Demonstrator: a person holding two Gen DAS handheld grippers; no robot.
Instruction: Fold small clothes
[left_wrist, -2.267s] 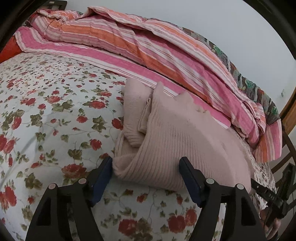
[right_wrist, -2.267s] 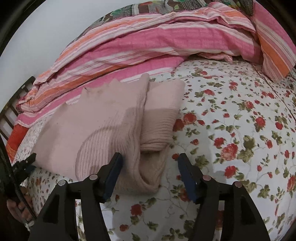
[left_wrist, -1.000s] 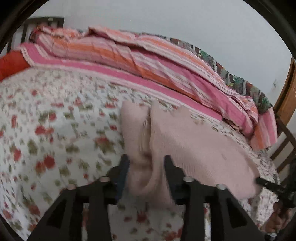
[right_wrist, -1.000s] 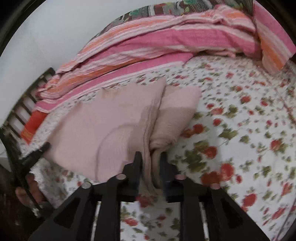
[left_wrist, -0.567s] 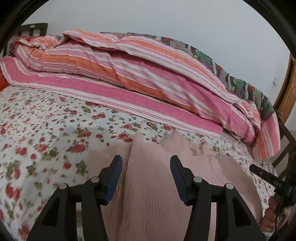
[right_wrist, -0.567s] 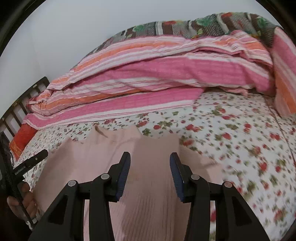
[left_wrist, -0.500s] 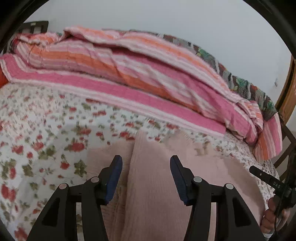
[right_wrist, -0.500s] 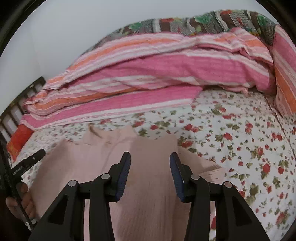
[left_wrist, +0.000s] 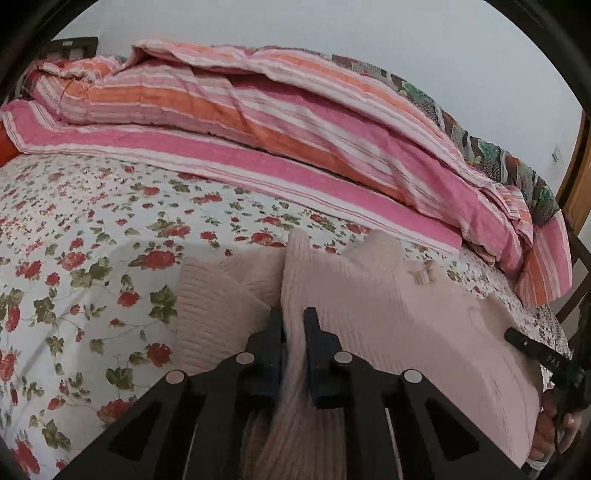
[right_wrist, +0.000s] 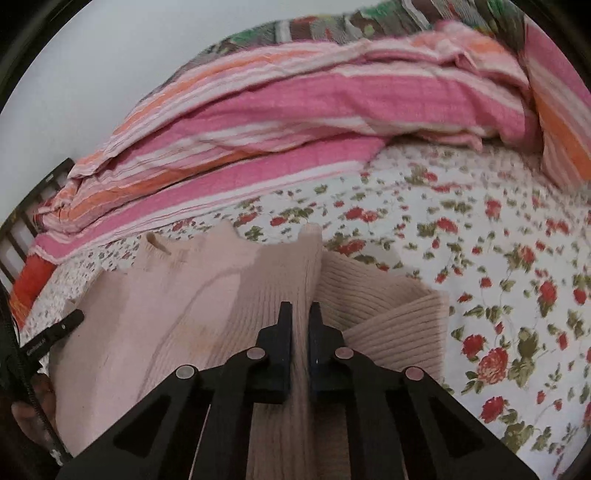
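A pale pink ribbed knit sweater lies on the floral bedsheet, its sleeves folded in. My left gripper is shut on the sweater's folded left edge. My right gripper is shut on the sweater's folded right edge, with a ribbed sleeve lying beside it. The fabric runs between each pair of fingers and down under the gripper bodies. Each gripper also shows at the far side of the other's view: the right one, the left one.
A rumpled pink and orange striped quilt is heaped along the far side of the bed, also in the right wrist view. A dark slatted headboard and a wooden post stand at the bed's ends. A pale wall is behind.
Half a second ago both grippers stood open over the sweater. Now both have shut on its folded side edges, and the sleeves show folded out beside them.
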